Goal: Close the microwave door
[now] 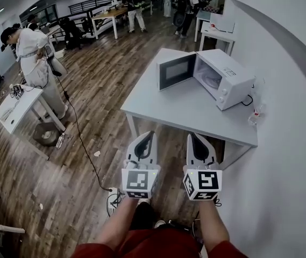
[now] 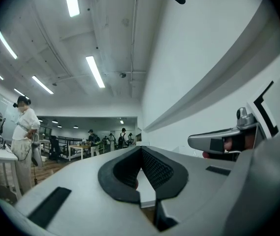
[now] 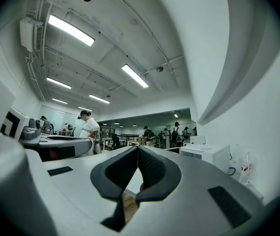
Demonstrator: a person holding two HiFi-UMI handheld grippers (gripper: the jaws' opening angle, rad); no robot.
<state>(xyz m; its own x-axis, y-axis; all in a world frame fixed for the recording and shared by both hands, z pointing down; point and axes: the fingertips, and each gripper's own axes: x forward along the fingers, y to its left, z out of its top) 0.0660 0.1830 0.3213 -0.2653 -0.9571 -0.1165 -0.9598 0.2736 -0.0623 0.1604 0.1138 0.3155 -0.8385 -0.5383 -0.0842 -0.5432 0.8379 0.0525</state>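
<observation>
Microwave door (image 1: 177,70) is hanging wide open in the head view, swung out to the left of the white microwave (image 1: 225,79), dark window panel facing the room. The microwave sits toward the far right of the white desk (image 1: 179,112), close to the wall, with a small bottle (image 1: 255,114) just beside it on the desk's right edge. Both grippers are held at the desk's near edge, well short of the door: left gripper (image 1: 150,135) and right gripper (image 1: 192,135) side by side, pointing toward the desk. Nothing is touching the door. A person in white (image 1: 34,52) is standing off to the left by another table.

Left gripper view: the fingers (image 2: 157,168) are clenched, tips meeting, nothing between them. The right gripper (image 2: 218,141) shows at the right. Can't make out the microwave here, mostly wall and ceiling lights.

Right gripper view: same deal, fingers (image 3: 152,168) clenched tip to tip and empty. The microwave (image 3: 206,156) shows beyond them, off to the right and well apart from the tips, with the bottle (image 3: 245,168) right of it. The door itself is too small to make out. The left gripper (image 3: 56,144) shows at the left.
</observation>
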